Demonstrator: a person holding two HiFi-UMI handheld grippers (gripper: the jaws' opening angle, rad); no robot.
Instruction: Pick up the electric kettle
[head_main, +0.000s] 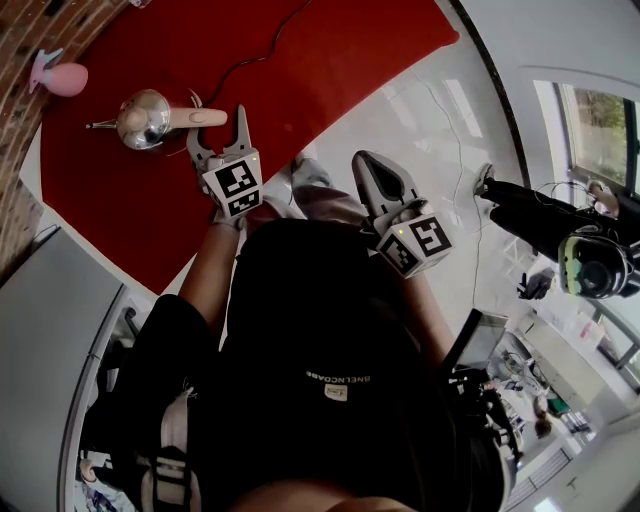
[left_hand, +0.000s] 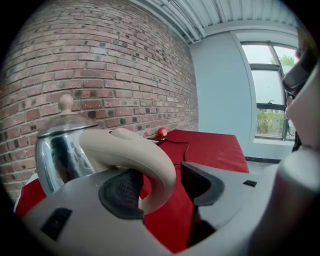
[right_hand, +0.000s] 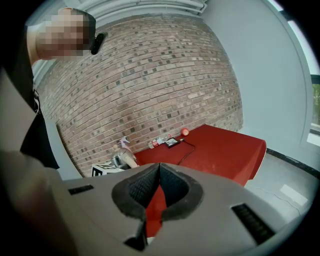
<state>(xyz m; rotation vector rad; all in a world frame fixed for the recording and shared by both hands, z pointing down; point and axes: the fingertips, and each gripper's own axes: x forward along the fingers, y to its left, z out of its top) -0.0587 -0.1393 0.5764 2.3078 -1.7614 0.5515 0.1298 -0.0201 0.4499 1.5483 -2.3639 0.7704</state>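
Kettle: the electric kettle (head_main: 143, 118) stands upright on the red tabletop (head_main: 300, 80), close to the brick wall, with its base flat on the cloth. It has not been lifted yet.
Handle: the beige handle (left_hand: 131, 152) sticks out sideways from the steel body, toward the left gripper.
Left gripper: the left gripper (head_main: 217, 125) is in at the handle with its fingers (left_hand: 120, 192) spread wide, one on each side. The handle sits just by one pad, perhaps touching it. The other pad stands clear with red cloth showing in the gap, so there is no squeeze.
Right gripper: the right gripper (right_hand: 159, 187) has its fingers drawn together on nothing and is held back by the person's body, well apart from the kettle.
Done: the reach looks complete, with the handle bracketed.
Left to do: close on the handle, take the weight, and raise the kettle clear of the tabletop. That is most of the task.
Watch: a black cord (head_main: 255, 55) runs over the cloth near the kettle. I cannot tell whether it is attached.
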